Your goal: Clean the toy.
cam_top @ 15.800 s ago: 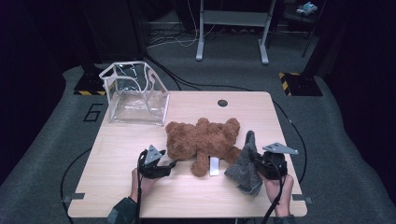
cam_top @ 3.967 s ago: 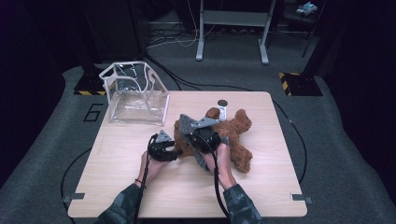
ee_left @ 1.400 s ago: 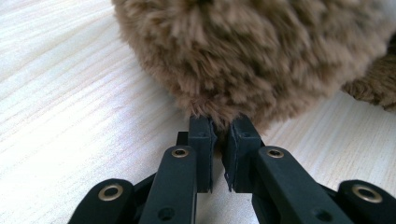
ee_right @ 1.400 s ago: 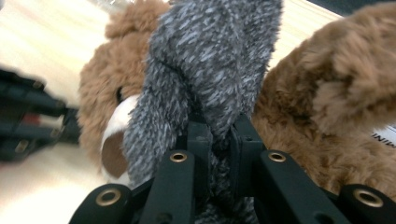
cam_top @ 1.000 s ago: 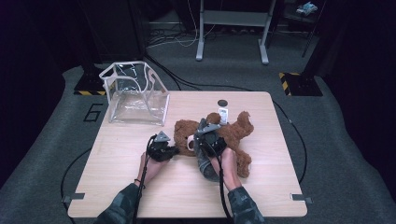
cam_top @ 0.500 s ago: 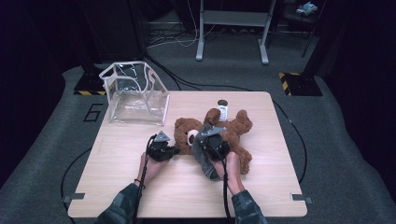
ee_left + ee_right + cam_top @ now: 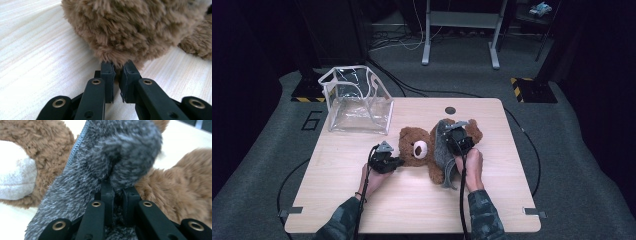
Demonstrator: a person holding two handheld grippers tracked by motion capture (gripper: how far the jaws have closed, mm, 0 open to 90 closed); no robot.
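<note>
While pinched – bear (image 7: pixel 414 148) by L tool (image 7: pixel 117 75), grey garment (image 7: pixel 120 157) by R tool (image 7: pixel 117 195).

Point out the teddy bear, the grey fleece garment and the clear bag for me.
teddy bear (image 7: pixel 419 149): high view, on its white muzzle.
grey fleece garment (image 7: pixel 82 182): right gripper view, on its fuzzy body.
clear bag (image 7: pixel 359 114): high view, on its front wall.

sleeves (image 7: pixel 343 222): camouflage | tool (image 7: pixel 117 71): black jaws, brass-ringed screw holes | cable: black | top plate: grey
</note>
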